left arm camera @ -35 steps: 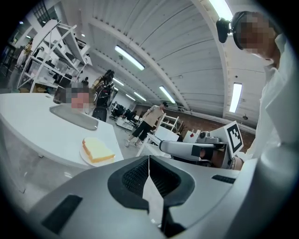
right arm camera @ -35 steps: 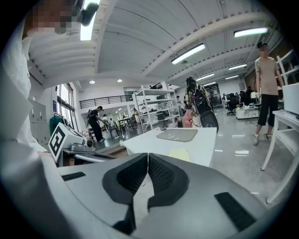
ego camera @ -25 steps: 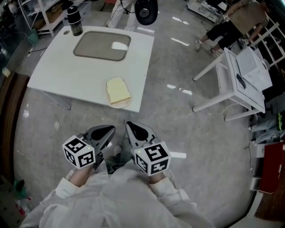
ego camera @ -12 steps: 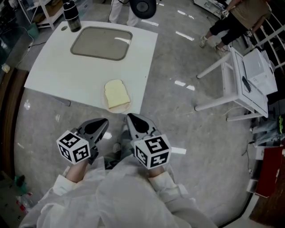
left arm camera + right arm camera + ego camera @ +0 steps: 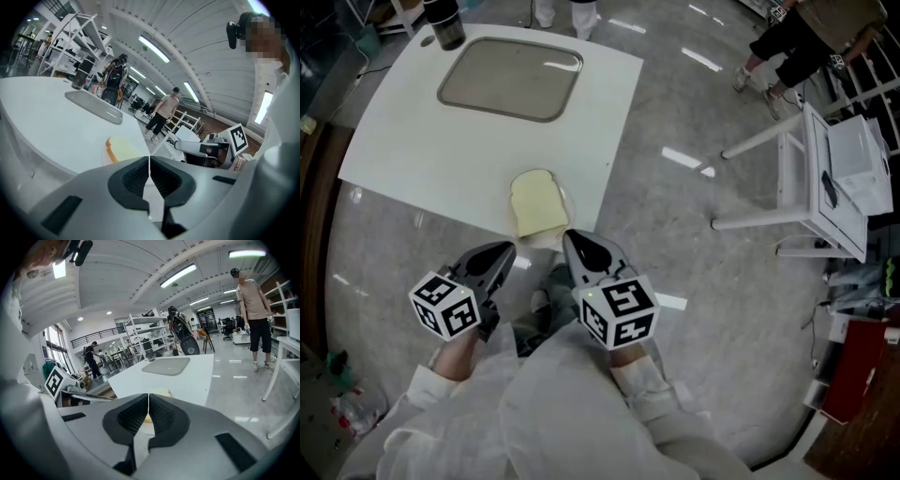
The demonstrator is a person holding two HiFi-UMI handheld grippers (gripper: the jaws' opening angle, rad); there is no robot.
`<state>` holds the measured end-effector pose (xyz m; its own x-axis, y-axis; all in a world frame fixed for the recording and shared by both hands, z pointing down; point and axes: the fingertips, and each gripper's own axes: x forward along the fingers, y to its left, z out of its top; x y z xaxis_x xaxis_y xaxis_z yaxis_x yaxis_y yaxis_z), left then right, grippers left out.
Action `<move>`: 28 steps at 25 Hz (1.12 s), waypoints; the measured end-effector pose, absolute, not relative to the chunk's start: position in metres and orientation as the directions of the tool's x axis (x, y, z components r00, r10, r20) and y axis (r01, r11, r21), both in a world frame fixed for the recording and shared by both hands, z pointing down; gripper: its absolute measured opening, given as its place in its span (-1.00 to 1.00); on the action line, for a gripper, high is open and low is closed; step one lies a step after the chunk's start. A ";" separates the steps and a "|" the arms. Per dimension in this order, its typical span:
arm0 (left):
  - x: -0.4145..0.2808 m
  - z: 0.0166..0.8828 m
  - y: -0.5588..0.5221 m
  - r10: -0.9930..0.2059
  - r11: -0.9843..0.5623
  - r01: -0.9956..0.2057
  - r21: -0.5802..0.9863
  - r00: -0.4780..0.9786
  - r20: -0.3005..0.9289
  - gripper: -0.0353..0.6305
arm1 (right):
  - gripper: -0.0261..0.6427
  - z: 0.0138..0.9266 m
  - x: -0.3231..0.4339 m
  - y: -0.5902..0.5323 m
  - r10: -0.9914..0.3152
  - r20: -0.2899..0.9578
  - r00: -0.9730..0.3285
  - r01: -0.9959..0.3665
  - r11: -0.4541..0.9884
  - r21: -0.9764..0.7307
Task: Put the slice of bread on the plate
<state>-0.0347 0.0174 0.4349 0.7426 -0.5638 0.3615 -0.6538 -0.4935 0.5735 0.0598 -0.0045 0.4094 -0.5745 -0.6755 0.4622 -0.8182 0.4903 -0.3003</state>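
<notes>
A pale slice of bread (image 5: 535,205) lies on a small white plate (image 5: 568,208) at the near edge of the white table (image 5: 403,141). Both grippers hang just short of that edge, above the floor. My left gripper (image 5: 500,253) is shut with nothing in it, a little below and left of the bread. My right gripper (image 5: 575,244) is shut and empty too, its tip just below the plate. In the left gripper view the bread (image 5: 123,147) shows beyond the closed jaws. In the right gripper view the bread (image 5: 160,393) peeks over the closed jaws.
A grey tray (image 5: 510,78) lies on the far half of the table, with a dark bottle (image 5: 443,23) at the far left corner. A white side table (image 5: 825,178) stands to the right. A person (image 5: 806,37) stands at the far right.
The table and bread have come closer to the grippers, so the plate now sits just beyond the right gripper's tip. Both grippers stay shut.
</notes>
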 end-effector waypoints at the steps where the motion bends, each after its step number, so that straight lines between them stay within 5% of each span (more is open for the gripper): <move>1: -0.036 0.438 0.014 -0.569 -0.479 -0.658 0.581 0.737 0.365 -0.85 | -0.88 0.411 0.060 -0.008 -0.671 0.466 -0.578 -0.816 0.493 -0.303; 28: -0.051 0.490 -0.025 -0.601 -0.300 -0.754 0.585 0.625 0.498 -0.85 | -0.87 0.474 0.079 -0.065 -0.535 0.593 -0.602 -0.790 0.506 -0.346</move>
